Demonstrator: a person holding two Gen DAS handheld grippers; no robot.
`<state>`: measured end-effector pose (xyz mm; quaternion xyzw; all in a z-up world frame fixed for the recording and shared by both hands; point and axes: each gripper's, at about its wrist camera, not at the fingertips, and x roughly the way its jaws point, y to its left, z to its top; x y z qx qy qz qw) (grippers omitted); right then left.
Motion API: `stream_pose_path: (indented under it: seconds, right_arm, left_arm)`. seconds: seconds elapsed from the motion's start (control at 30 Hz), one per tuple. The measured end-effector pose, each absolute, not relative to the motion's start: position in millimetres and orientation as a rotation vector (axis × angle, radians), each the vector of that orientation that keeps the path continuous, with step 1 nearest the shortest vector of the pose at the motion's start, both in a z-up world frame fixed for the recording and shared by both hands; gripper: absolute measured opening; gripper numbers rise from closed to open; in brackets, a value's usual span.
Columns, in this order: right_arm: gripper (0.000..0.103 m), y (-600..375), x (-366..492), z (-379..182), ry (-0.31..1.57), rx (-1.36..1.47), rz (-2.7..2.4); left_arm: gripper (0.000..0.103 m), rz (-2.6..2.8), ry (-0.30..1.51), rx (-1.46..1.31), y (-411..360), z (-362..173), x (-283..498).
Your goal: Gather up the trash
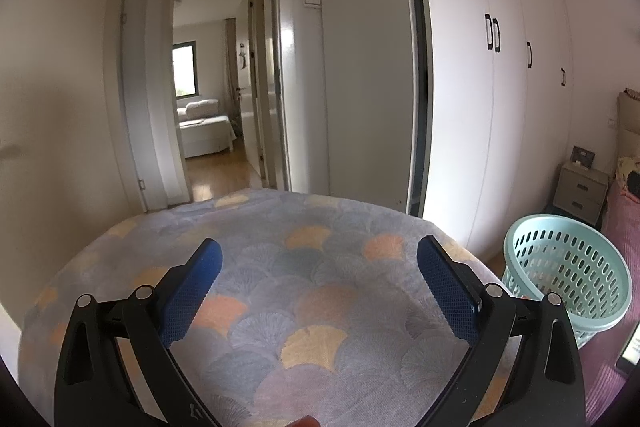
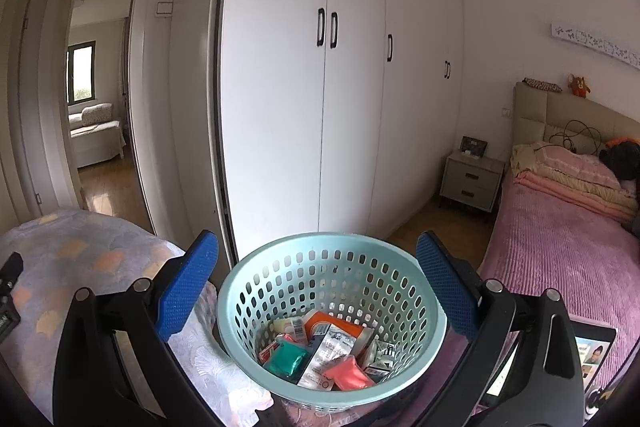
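Note:
A light blue perforated basket (image 2: 240, 307) stands between two beds and holds several pieces of trash (image 2: 328, 355): wrappers, an orange packet, a green pouch, a pink one. My right gripper (image 2: 318, 255) is open and empty, hovering above the basket's rim. My left gripper (image 1: 320, 259) is open and empty above a bed with a fan-patterned cover (image 1: 304, 307). The basket also shows in the left wrist view (image 1: 568, 267), to the right of that bed. No trash shows on the patterned cover.
White wardrobe doors (image 2: 328, 107) line the wall behind. A pink bed (image 2: 560, 259) with folded blankets lies right, a nightstand (image 2: 472, 179) beside it. A tablet (image 2: 592, 355) rests on the pink bed. An open doorway (image 1: 208, 107) leads to another room.

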<state>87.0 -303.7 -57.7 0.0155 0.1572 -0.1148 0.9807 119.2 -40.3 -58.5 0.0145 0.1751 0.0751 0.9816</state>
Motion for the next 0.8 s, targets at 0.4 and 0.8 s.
stream_pose_path:
  seconds: [0.4, 0.8]
  right_arm:
    - [0.095, -304.1, 57.8, -35.7, 0.278, 0.045, -0.221]
    - [0.095, -284.9, 57.8, -39.6, 0.316, 0.057, -0.148]
  left_arm:
    - [0.095, 0.164, 0.319, 0.026, -42.2, -40.7, 109.5]
    - [0.096, 0.204, 0.363, 0.006, -9.0, -38.5, 79.7]
